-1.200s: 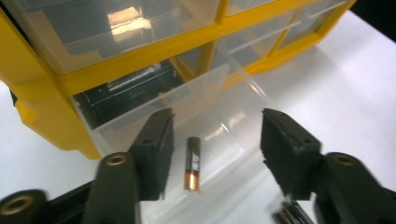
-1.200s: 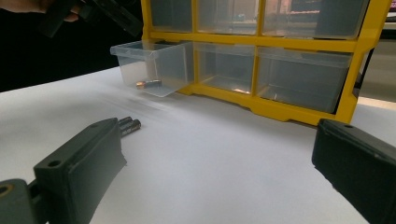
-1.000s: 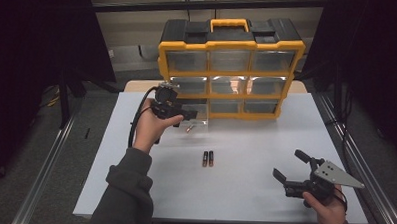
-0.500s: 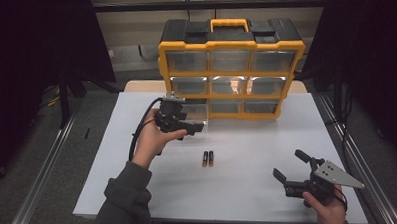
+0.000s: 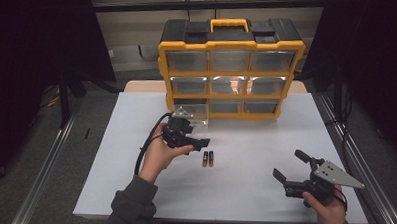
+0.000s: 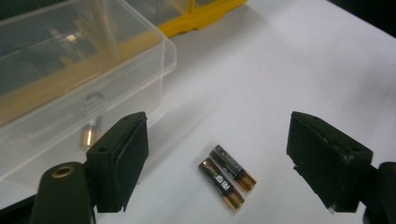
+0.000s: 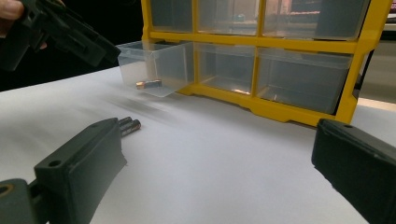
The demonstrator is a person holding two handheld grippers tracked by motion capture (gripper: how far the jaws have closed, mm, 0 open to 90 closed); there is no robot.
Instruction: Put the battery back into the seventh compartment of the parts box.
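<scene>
The person is wearing a dark grey-green sleeve (image 5: 133,207) with a ribbed cuff. Both grippers are showing black bodies and blocky black fingers (image 6: 122,161); the left gripper (image 5: 199,142) is trailing a black cable, and the right gripper (image 5: 290,168) is carrying a grey three-cornered plate (small screw holes dotting it).

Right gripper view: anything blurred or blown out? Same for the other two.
Right gripper view: near jaws soft, the left gripper smeared with a streaky shadow on the table. Left gripper view: batteries sharp, pulled-out drawer soft, jaws slightly blurred. High view: dim, dark surround, glare on the organizer's middle drawer fronts.
</scene>
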